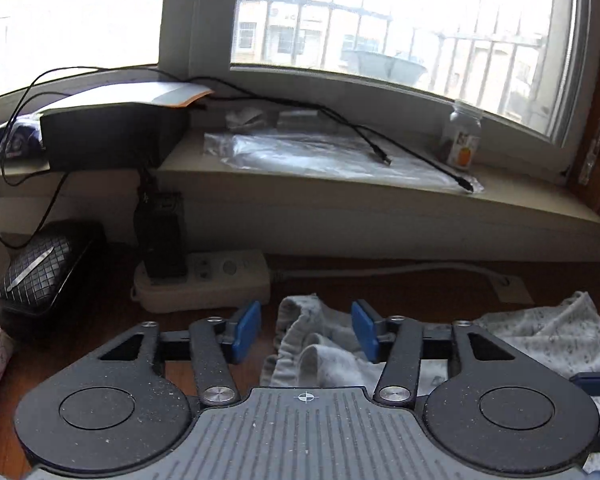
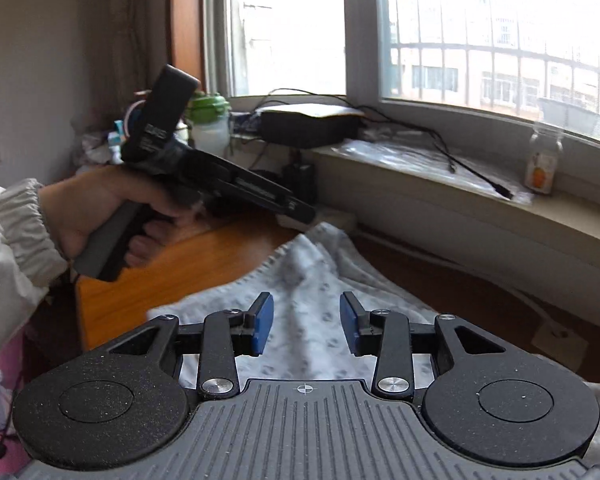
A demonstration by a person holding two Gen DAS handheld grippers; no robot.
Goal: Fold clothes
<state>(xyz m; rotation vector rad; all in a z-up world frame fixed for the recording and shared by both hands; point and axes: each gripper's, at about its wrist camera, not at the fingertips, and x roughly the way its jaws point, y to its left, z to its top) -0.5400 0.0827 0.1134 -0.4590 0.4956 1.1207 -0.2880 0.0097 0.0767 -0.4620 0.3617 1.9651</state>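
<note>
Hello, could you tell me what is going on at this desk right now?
A person is folding clothes with a handheld tool in each hand. The left tool is open over the gathered waistband of a pale grey patterned cotton garment lying on the brown wooden desk. The right tool is also open above the same fabric. Neither is gripping it. The person's left hand shows in the right view.

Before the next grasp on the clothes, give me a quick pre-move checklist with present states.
1. Left tool open: ok.
2. Right tool open: ok.
3. Patterned garment lying on the wooden table, below both tools: ok.
4. Cloth pressed by any pad: cannot tell; none looks clamped.
5. Power strip clear of the garment edge: ok, close.
6. Garment flat: not ok, bunched near the left tool.
</note>
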